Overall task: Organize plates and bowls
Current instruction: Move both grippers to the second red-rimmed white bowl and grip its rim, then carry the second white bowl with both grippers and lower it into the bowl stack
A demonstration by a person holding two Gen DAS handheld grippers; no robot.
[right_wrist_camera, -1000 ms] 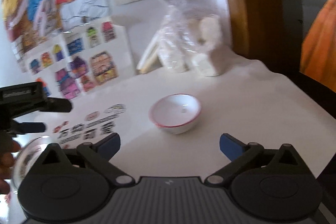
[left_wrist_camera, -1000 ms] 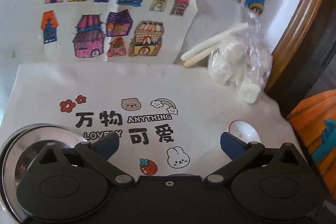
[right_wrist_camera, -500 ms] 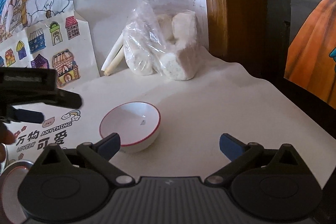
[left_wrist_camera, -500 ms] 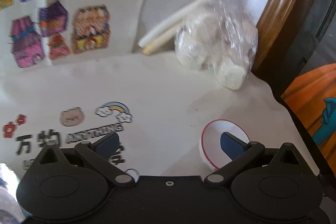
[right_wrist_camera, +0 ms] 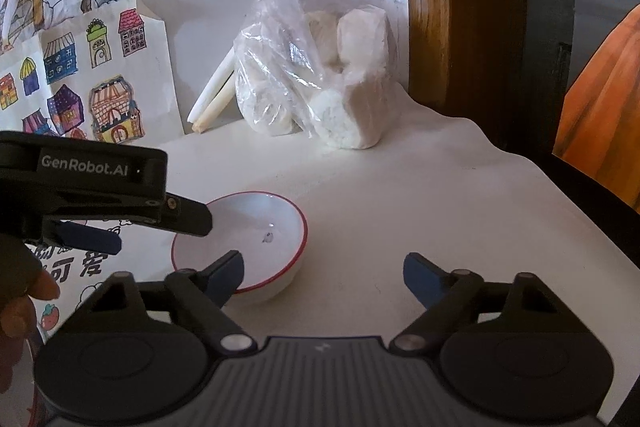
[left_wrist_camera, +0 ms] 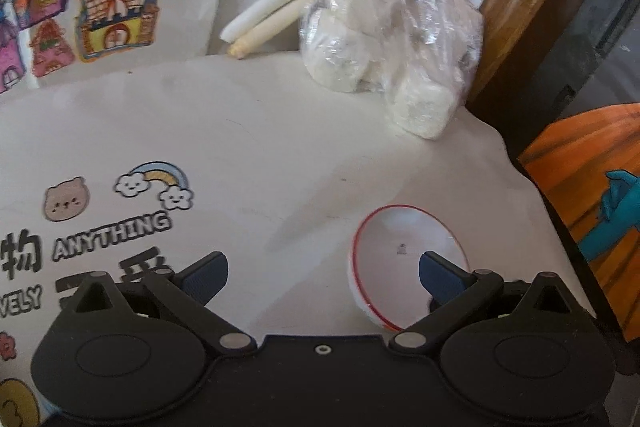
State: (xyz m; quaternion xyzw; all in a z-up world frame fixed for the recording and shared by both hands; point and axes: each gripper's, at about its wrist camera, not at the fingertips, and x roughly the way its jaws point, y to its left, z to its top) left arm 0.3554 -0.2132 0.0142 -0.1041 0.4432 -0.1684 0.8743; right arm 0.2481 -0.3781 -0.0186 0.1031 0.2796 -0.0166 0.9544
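Closing right claw [right_wrist_camera: 322, 277], bowl [right_wrist_camera: 256, 227] nearer

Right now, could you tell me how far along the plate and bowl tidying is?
Nothing looks stacked yet. The red-rimmed bowl sits alone on the cloth. In hand: the left gripper is open with one finger inside it, and the right gripper beside it is closing on nothing. Lifting and placing remain.

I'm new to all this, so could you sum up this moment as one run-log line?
target: red-rimmed white bowl | left hand-held gripper: open, one finger over bowl | right hand-held gripper: closing, bowl not gripped
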